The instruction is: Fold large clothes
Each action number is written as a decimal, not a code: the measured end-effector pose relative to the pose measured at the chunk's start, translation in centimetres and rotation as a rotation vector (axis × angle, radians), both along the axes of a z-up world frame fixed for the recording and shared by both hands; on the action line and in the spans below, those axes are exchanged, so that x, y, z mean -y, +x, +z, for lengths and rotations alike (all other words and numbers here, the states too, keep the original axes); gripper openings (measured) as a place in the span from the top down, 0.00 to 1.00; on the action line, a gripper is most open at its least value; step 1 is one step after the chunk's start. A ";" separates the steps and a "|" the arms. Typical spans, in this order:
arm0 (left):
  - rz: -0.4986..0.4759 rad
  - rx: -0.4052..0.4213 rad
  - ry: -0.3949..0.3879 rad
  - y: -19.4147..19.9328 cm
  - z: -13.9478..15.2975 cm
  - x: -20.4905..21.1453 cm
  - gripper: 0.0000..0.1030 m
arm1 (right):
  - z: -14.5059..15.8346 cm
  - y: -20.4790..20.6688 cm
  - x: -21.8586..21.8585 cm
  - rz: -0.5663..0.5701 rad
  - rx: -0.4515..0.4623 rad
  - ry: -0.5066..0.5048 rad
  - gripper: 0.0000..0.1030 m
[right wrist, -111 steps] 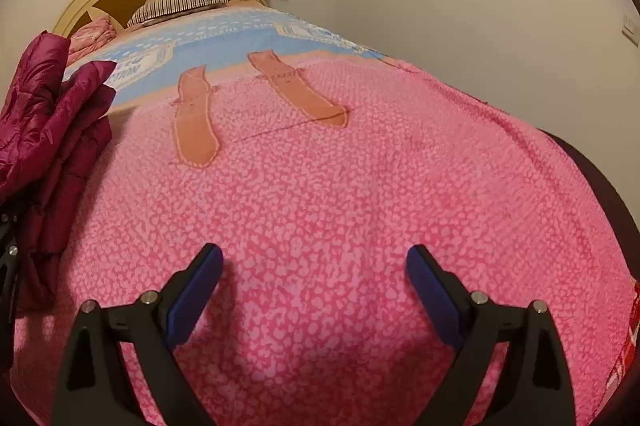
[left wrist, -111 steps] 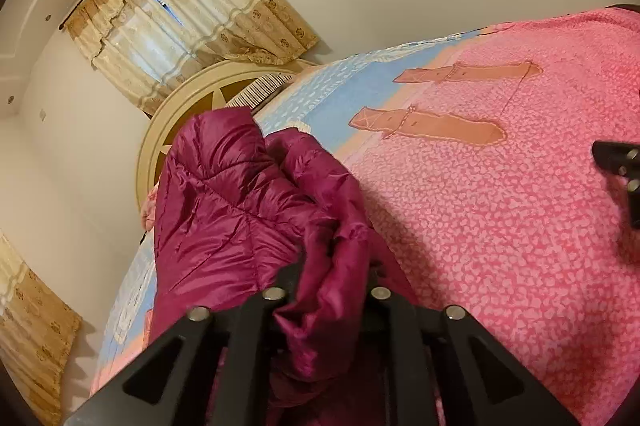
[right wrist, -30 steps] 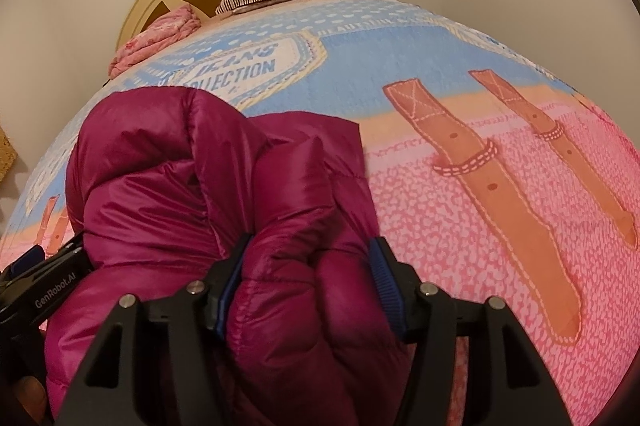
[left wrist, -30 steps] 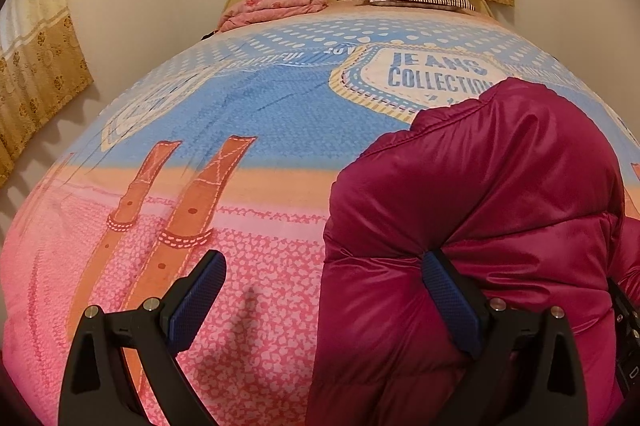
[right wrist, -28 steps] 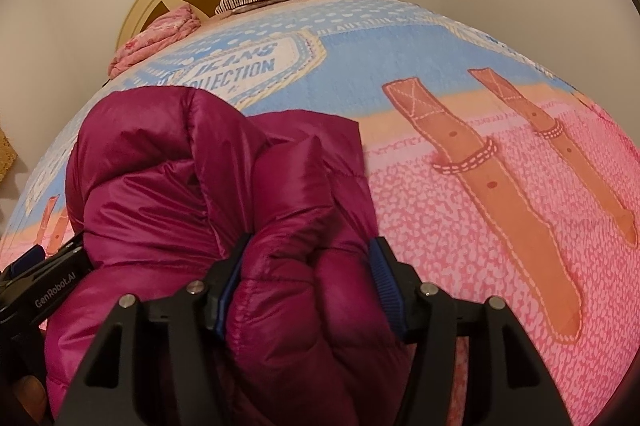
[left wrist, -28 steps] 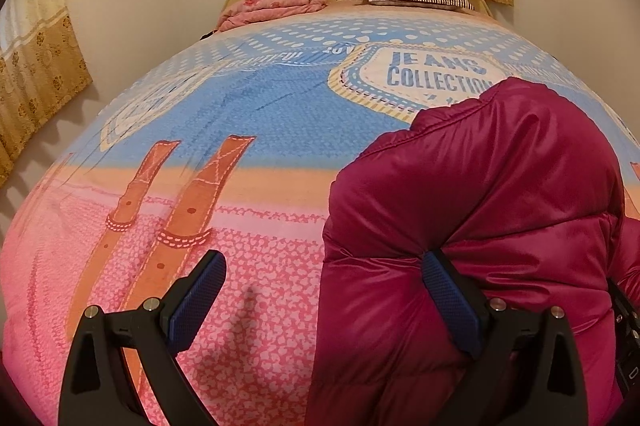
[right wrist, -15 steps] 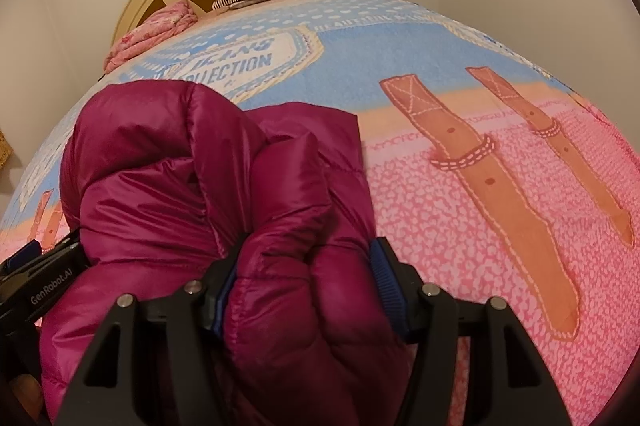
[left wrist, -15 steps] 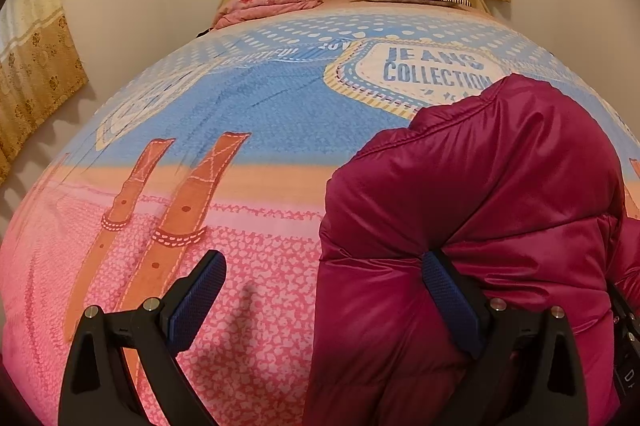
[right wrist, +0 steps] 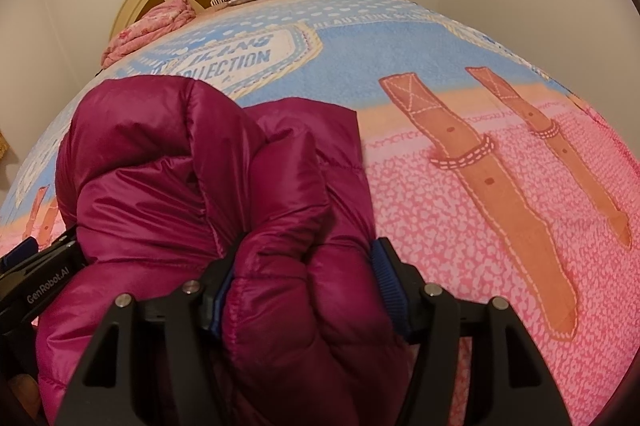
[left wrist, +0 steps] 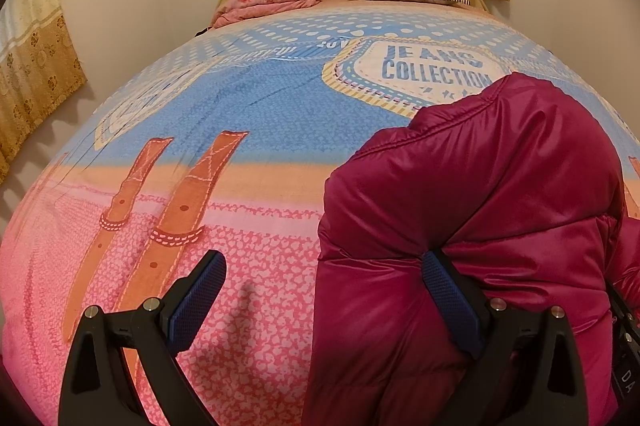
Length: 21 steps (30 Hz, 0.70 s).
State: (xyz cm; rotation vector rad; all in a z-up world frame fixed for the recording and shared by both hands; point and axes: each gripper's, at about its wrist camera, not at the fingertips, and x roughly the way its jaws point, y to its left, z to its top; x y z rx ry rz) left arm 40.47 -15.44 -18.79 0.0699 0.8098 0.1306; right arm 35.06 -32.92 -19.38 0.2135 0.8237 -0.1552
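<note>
A bed (left wrist: 256, 114) with a pink and blue cover bears a bunched maroon jacket (left wrist: 480, 194). The right gripper (right wrist: 308, 286) clamps a thick fold of it between both pads. The left gripper (left wrist: 320, 302) gapes wide, 1 pad against the jacket's side.

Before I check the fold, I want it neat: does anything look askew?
Yes. The magenta puffer jacket sits bunched in a lumpy heap on the bedspread, not flat. The right gripper has a thick wad between its jaws; the left gripper is open beside it.
</note>
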 end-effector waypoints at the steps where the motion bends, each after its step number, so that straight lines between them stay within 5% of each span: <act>1: 0.000 0.000 0.000 0.0 0.0 0.0 0.04 | 0.0 0.0 0.0 0.000 0.000 0.001 0.39; 13: -0.063 -0.012 -0.008 -1.4 0.9 -0.7 0.04 | 0.0 -0.2 0.2 0.001 0.005 0.015 0.37; 17: -0.110 -0.024 -0.118 -3.6 2.1 -1.9 0.04 | 0.7 -1.2 0.4 0.023 0.003 0.033 0.36; 21: -0.173 -0.004 -0.119 -6.1 1.8 -1.7 0.04 | 1.1 -3.2 1.0 0.043 0.030 0.067 0.33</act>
